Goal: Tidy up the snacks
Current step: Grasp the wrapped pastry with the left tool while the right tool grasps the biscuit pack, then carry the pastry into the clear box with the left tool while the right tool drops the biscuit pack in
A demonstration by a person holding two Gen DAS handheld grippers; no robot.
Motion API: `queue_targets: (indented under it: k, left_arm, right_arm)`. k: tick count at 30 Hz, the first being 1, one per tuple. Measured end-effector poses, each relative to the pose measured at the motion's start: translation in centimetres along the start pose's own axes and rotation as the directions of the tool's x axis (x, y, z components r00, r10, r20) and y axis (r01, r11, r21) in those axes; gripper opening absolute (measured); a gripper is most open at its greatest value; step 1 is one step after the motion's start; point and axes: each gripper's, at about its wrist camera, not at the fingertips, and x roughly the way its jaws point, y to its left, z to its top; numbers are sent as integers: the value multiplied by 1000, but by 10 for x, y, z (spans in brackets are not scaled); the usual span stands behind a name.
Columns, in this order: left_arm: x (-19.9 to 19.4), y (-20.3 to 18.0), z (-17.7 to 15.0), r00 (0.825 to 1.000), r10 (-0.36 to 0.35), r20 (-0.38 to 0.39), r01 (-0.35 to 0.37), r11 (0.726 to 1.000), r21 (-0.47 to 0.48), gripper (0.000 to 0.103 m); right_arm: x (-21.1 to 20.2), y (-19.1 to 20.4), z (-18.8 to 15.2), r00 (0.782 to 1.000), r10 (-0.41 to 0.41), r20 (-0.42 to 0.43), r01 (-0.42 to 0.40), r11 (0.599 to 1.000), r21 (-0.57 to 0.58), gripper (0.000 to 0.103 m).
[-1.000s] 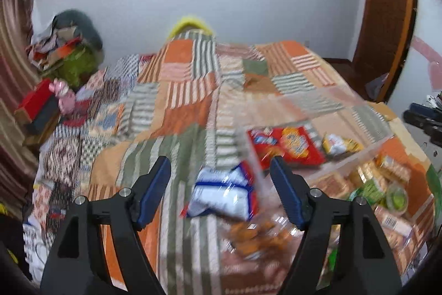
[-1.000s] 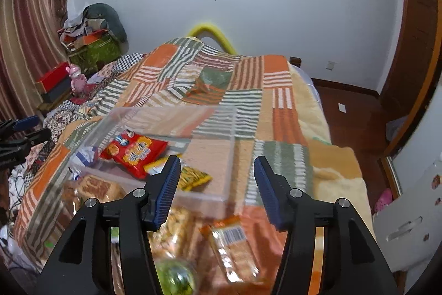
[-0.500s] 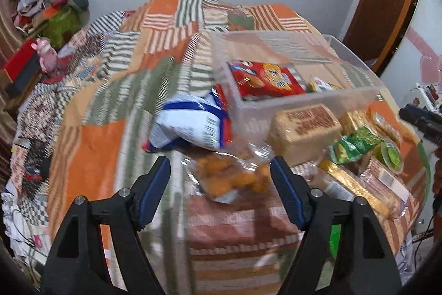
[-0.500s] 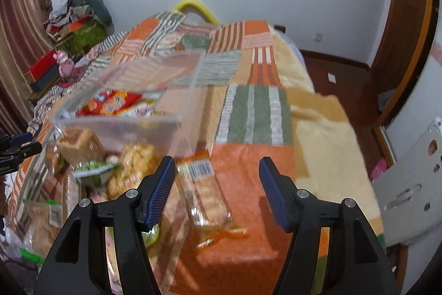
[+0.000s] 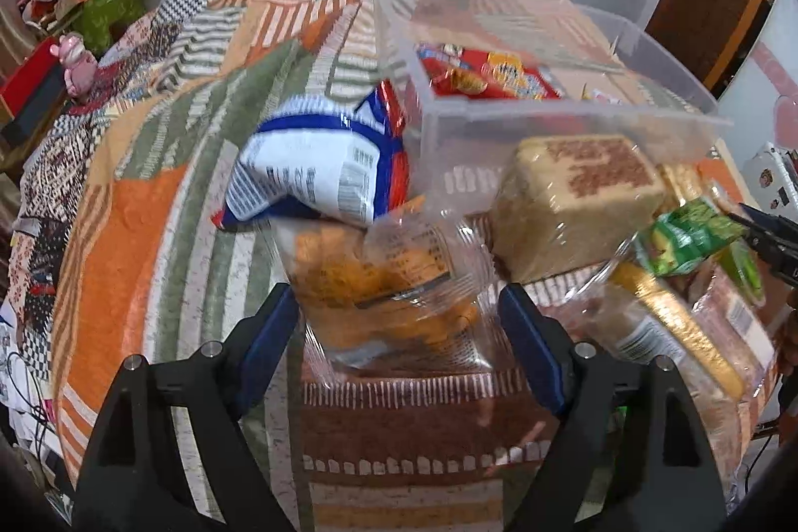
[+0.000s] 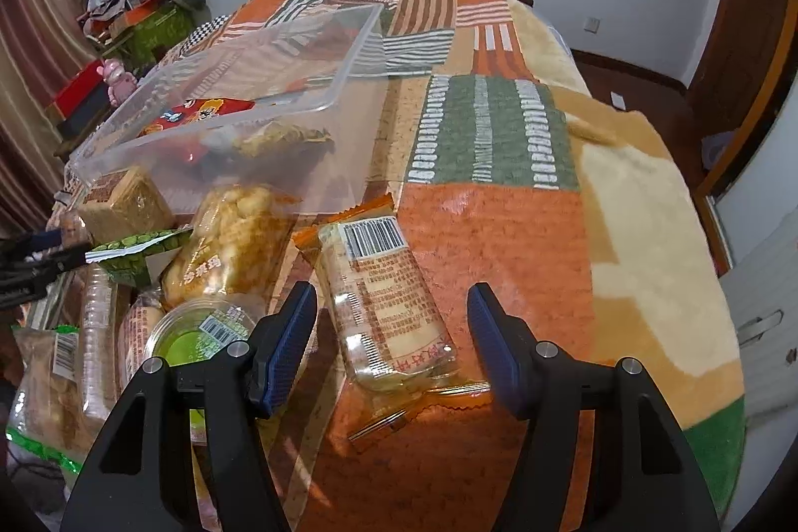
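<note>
- Patchwork blanket (image 6: 489, 213) in orange, green and striped squares covers the bed, and every snack lies on it.
- Clear plastic bin (image 5: 563, 118) sits on the blanket as the landmark; a red snack packet (image 5: 491, 76) lies flat inside it, and in the right wrist view a yellowish packet (image 6: 284, 138) shows through its near wall.
- Blue-and-white bag (image 5: 314, 178) leans against the bin's left outer wall in the left wrist view.
- Tan wrapped block (image 5: 583, 193) lies just in front of the bin's near wall.
- Clear bag of orange snacks (image 5: 384, 282) lies in front of the bin, below the blue-and-white bag and touching it.
- Clear-wrapped biscuit pack (image 6: 379, 302) with a barcode label and orange sealed ends lies in front of the bin's right corner in the right wrist view.
- Puffed snack bag (image 6: 229, 238) lies just in front of the bin, left of the biscuit pack.
- Green wrapper (image 6: 134, 248) lies left of the puffed bag.
- Round green-lidded cup (image 6: 199, 332) lies further out from the bin, beside the right gripper's left finger.
- Left gripper (image 5: 399, 337): jaws are opening, with the bag of orange snacks between them; the pads look just clear of the bag's edges.
- Right gripper (image 6: 391, 342): jaws apart, straddling the near end of the biscuit pack without pressing on it.
</note>
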Motion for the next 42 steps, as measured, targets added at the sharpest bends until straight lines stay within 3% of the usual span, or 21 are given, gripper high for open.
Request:
queue_targets:
  k: [4,7,11,18,24,34,42]
  left_arm:
    - [6,5,-5,1000,-18,2,18,999,-27,81]
    - [5,9,-5,999,-29,16,30,999,-44,71]
    - [-1,12,-8,999,-43,23,44,998,-46,65]
    - [-19,11,-15,999,-19,50,20,999,-30,61]
    - [-50,13,-9,993,1,122,2,1000,-26,61]
    - [-94,1,25,968,-25,249,28,1000,-9,61]
    - [-91,-16,54,957,-55,286,51,998,21,61]
  right_arm:
    - [3,-3,-1,1000,6,-16,-6,1000,10,56]
    - [2,0,-3,1000,-1,-18,1,1000,-10,38]
    - [1,2,-3,1000,1,-10,-2,1000,-15,33]
    - [-15,-1,-2,999,2,39,-2,1000,13,32]
    - [-39,-1,6,994,-6,110,5,1000,13,32]
    - [-63,15,38,974,29,225,-28,1000,-8,32]
    - [-58,35,58,963,53,263,-42,998,-48,32]
